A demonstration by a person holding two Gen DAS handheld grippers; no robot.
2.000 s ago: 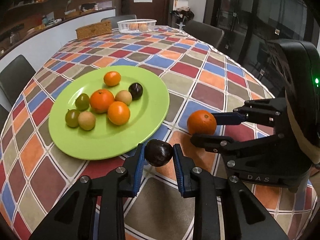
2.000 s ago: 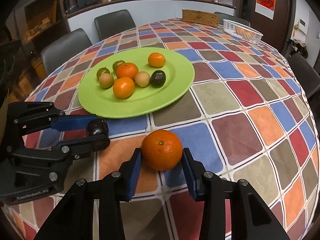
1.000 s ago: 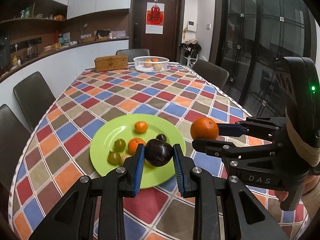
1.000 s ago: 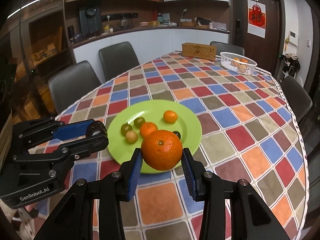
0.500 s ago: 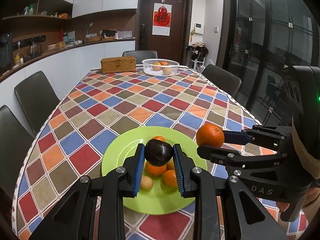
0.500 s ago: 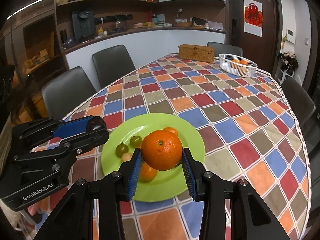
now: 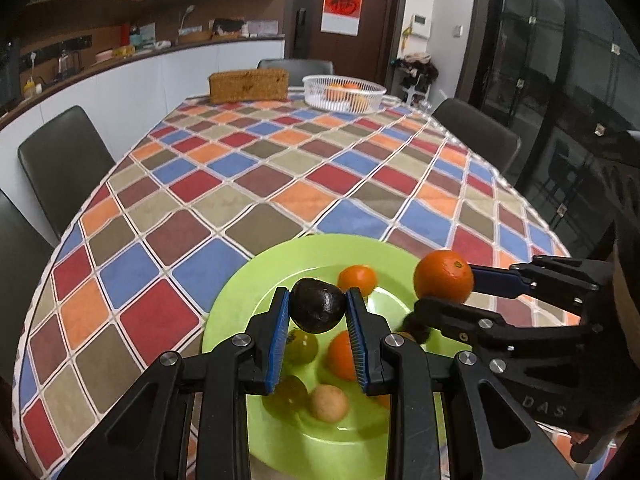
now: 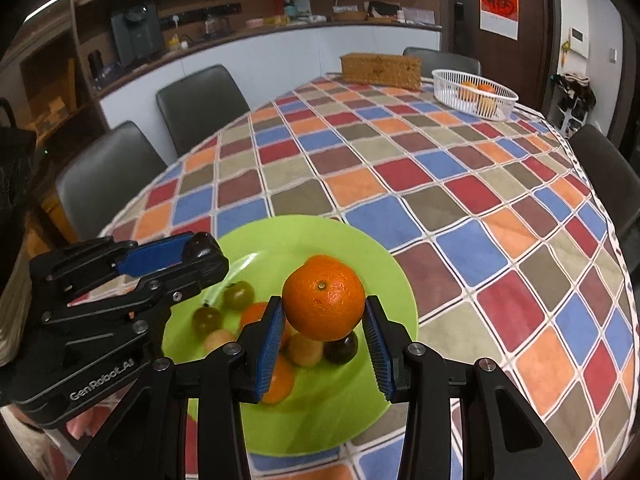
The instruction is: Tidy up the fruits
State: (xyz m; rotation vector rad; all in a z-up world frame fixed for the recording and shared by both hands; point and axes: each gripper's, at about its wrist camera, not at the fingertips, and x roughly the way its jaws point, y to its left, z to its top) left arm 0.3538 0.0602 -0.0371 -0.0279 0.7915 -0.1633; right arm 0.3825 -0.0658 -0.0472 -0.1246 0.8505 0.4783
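My left gripper [image 7: 318, 310] is shut on a dark plum [image 7: 318, 309] and hangs over the green plate [image 7: 248, 292]. My right gripper [image 8: 324, 312] is shut on a big orange [image 8: 323, 302], also above the green plate [image 8: 384, 280]. On the plate lie small oranges [image 7: 357, 279], green fruits [image 8: 239, 295], pale round fruits [image 7: 328, 402] and another dark plum [image 8: 342, 348]. In the left wrist view the right gripper [image 7: 444, 286] with its orange [image 7: 443, 281] stands to the right. The right wrist view has the left gripper [image 8: 192, 256] at its left.
A chequered tablecloth [image 7: 280, 184] covers the long table. At its far end stand a white basket [image 7: 344, 92] holding oranges and a wicker box [image 7: 248, 85]. Dark chairs [image 8: 108, 176] line the table's sides. A counter runs along the wall behind.
Both grippers have travelled forward and down over the plate with their fruits. The plate now lies right under them and looks larger. Neither grip has altered.
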